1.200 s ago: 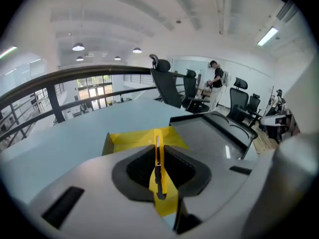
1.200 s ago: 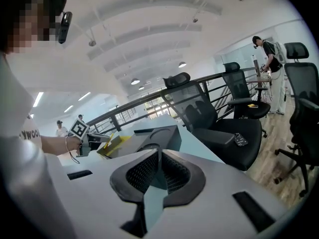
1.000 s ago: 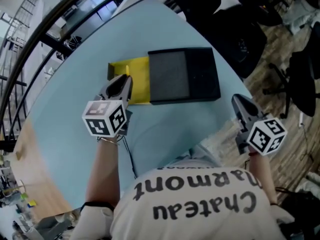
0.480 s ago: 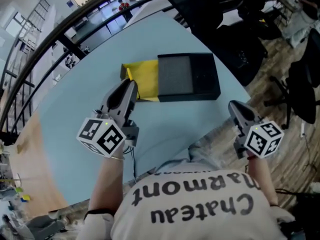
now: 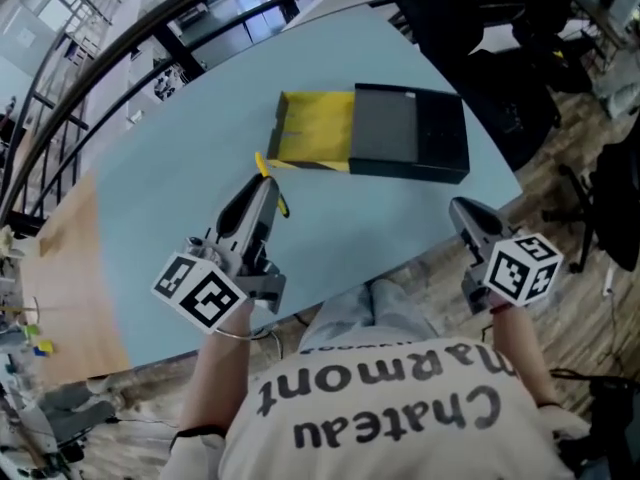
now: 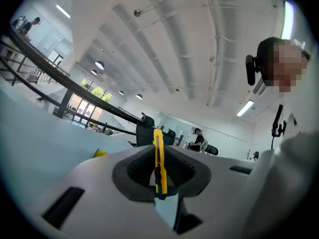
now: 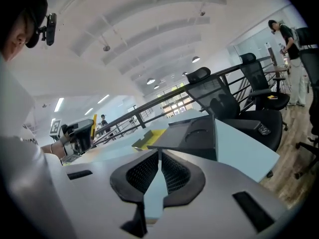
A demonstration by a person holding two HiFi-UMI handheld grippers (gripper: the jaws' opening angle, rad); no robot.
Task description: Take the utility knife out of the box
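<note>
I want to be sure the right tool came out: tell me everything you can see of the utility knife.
The utility knife is slim and yellow with a dark section low on its body, and it looks like plastic. It sits crosswise between the jaws of the left gripper, which are shut on it, with its ends sticking out on either side. It is held above the pale blue table, clear of the open box. I cannot make out a blade.

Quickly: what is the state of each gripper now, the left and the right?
The left gripper is closed on the yellow utility knife.
The right gripper is closed and holds nothing.
</note>
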